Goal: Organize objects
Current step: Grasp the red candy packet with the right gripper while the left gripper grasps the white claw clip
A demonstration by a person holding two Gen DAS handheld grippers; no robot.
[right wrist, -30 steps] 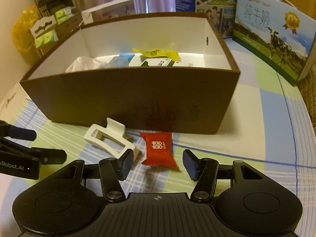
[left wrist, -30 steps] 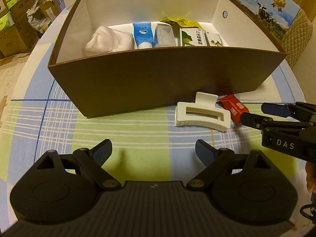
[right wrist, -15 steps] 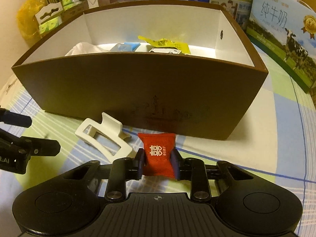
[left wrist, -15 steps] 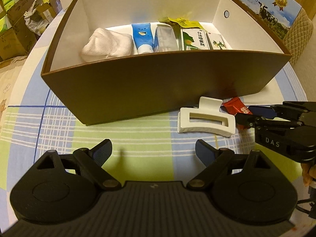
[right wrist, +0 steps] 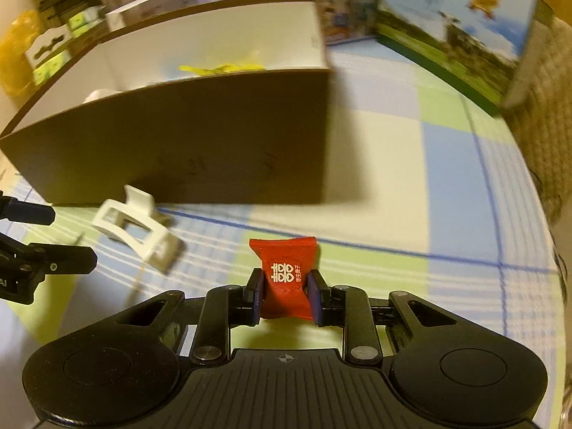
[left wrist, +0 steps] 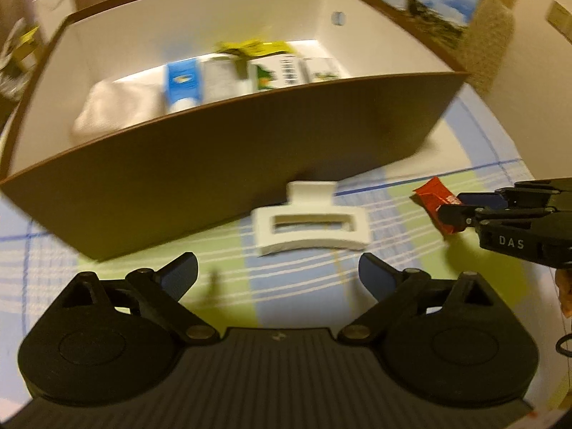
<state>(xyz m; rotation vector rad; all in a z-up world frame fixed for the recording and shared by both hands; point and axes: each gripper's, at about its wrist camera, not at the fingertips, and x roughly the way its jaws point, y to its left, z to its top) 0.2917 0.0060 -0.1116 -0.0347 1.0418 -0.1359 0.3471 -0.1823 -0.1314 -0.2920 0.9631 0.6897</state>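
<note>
Compared with a second ago, my right gripper [right wrist: 285,295] has closed: its fingers [right wrist: 255,295], which then stood apart around the red candy packet [right wrist: 284,279], now pinch it from both sides, the packet standing up between them above the checked table [right wrist: 447,186]. My left gripper [left wrist: 278,274], already wide then, is opening wider still, with nothing between its fingers [left wrist: 178,275]. The white hair clip [left wrist: 309,223], earlier off to the right of these fingers, now lies just beyond their gap, close to the near wall of the brown box [left wrist: 200,164]. In the left view the packet sits to the right of the clip, held clear of the box.
</note>
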